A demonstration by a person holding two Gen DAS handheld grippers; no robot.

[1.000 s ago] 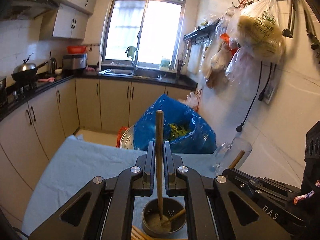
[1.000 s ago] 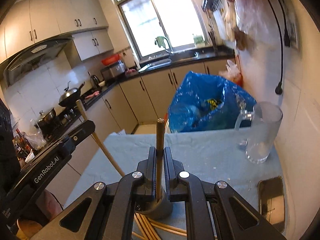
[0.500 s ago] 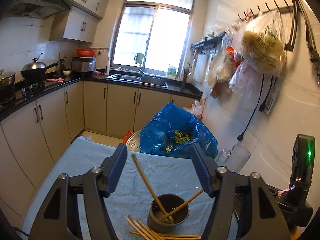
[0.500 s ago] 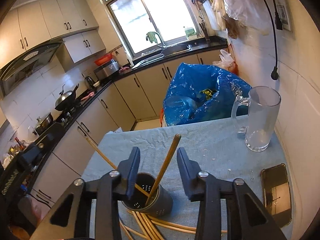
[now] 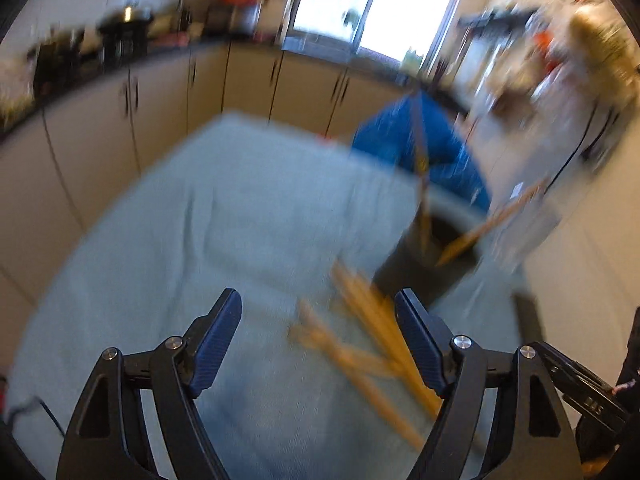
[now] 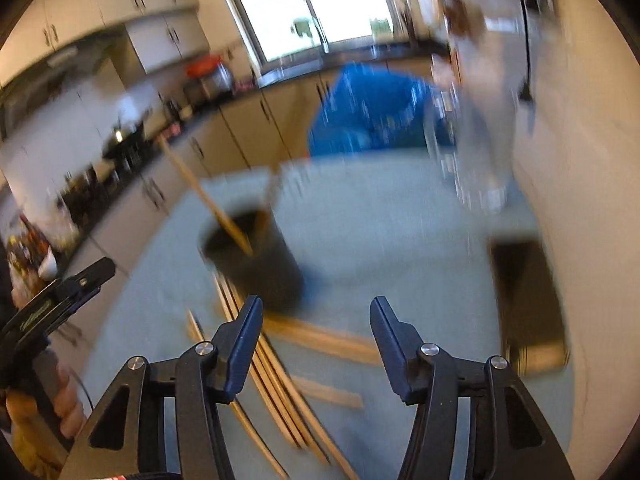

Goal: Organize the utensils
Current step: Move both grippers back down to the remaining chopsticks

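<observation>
Two chopsticks (image 6: 208, 200) stand tilted in the dark holder (image 6: 256, 256) on the worktop (image 5: 224, 216); more (blurred) lie loose (image 5: 376, 336) just near of it. Both the left tongs (image 5: 318, 334) and right tongs (image 6: 316, 340) are apart, holding nothing. A blue bag (image 6: 376, 108) sits beyond the far edge.

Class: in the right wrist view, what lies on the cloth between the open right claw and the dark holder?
Loose chopsticks lie on the cloth between the right claw and the holder, fanning from its base toward the claw. The right wrist view shows this, though blurred.
</observation>
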